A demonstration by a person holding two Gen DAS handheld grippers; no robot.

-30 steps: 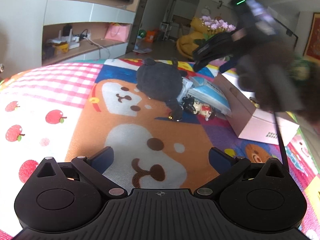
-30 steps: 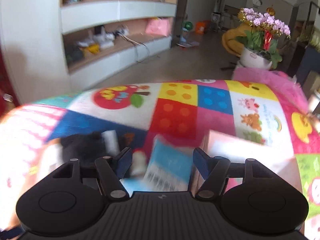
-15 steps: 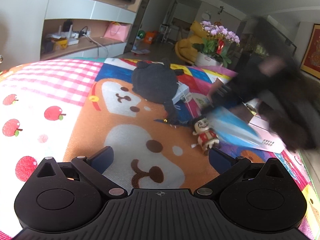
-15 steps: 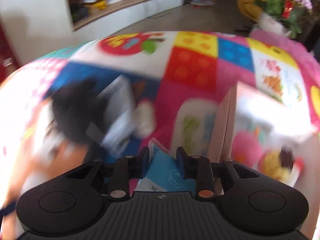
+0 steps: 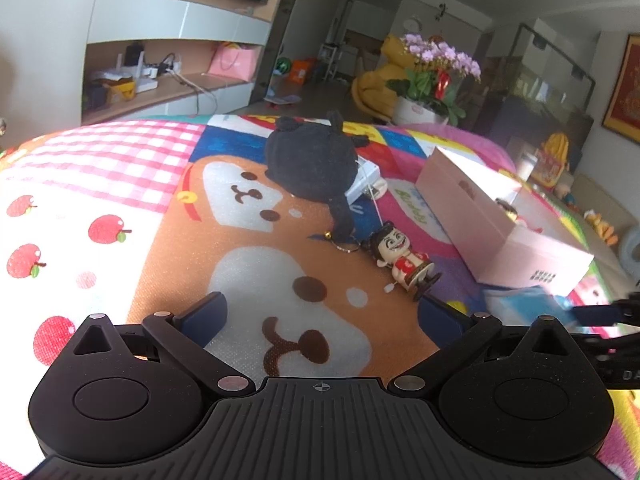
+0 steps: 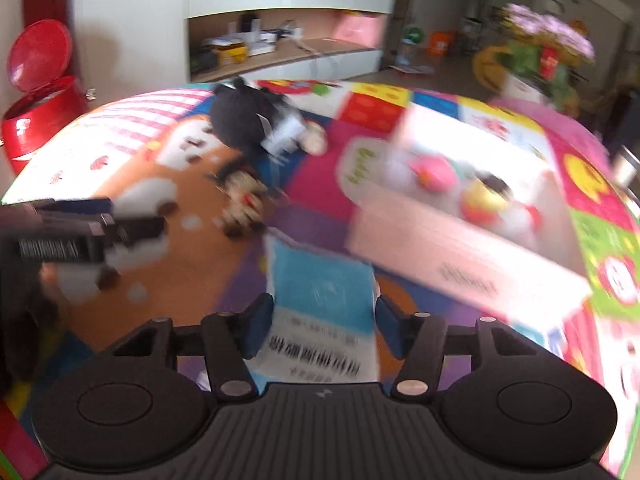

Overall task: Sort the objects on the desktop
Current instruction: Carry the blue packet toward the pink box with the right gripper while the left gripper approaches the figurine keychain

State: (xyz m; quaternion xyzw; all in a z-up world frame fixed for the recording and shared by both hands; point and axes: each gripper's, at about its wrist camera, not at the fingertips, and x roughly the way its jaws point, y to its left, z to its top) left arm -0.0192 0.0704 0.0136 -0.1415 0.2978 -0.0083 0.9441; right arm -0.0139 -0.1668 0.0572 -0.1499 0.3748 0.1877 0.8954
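Legible text is sparse. On the play mat (image 5: 248,248), green lettering sits in a white patch just left of the pink box (image 5: 492,220); in the right wrist view it reads "Baby" (image 6: 362,166), though blur softens it. The pink box carries a block of dark print on its near side (image 5: 543,276), too small to read. The blue packet (image 6: 324,300) bears a white band with a row of black characters (image 6: 316,354), blurred beyond reading. At the right edge of the left wrist view, white letters "DA" (image 5: 631,375) stand on the black body of the other tool, cut off by the frame.
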